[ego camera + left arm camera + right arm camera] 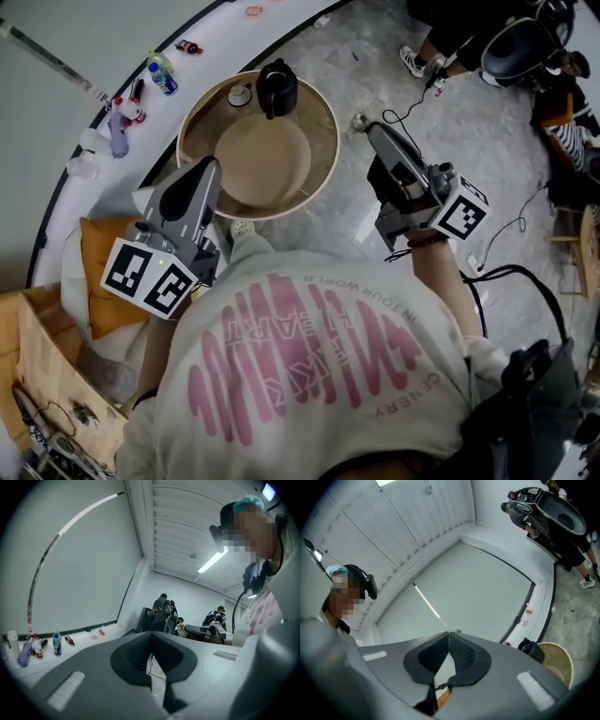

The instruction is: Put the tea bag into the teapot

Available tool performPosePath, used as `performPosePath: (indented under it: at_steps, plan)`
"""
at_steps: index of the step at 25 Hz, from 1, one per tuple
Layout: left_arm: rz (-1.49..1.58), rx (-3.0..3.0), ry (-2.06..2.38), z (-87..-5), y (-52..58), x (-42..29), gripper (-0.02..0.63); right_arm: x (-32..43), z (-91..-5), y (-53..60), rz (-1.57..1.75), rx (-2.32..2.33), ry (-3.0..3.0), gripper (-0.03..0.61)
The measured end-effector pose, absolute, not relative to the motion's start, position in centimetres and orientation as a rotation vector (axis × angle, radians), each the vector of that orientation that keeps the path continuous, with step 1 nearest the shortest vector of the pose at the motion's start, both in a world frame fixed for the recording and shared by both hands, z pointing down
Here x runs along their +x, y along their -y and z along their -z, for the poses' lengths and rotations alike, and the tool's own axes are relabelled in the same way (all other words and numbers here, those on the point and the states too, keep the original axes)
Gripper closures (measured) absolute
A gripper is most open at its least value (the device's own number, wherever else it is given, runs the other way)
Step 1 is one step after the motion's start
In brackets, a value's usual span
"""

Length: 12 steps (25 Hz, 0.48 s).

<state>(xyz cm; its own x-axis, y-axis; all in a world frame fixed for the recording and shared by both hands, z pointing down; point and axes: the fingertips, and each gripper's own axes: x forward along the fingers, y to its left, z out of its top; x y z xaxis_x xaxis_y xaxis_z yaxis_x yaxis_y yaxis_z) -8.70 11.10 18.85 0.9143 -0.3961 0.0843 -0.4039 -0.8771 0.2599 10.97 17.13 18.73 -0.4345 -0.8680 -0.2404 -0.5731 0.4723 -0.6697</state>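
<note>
**Grey floor (375, 66), round table (328, 155), tea bag (359, 120) held short of teapot (277, 87)**

Looked steeply down past a white shirt (309, 375) with pink print onto speckled grey floor. Took in a curved white ledge (112, 94) at upper left, carrying a few small bottles (161, 75). Found the round wooden table straight ahead of the person, with a raised rim all round. Showed the left gripper (212, 165) over the table's near left rim, pointing toward the centre, with jaws pressed shut on each other in the left gripper view. Showed the right gripper (372, 129) just beside the table's right rim, over the floor, with jaws narrowed to a tight pinch. Revealed a small pale scrap, apparently the tea bag, poking out past those tips, and what looked like a thin thread running down between the pads in the right gripper view. Placed the black teapot upright on the table's far side, well apart from the tea bag. Set a small white cup (240, 95) just left of the teapot.
</note>
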Motion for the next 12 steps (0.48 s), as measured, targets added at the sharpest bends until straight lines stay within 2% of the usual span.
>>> performPosePath:
  at_steps: [12]
  plan:
    - [-0.149, 2.818, 0.472, -19.9, -6.5, -8.1, 0.598, 11.6, -19.9, -13.6, 0.72, -1.273, -2.019, 0.568]
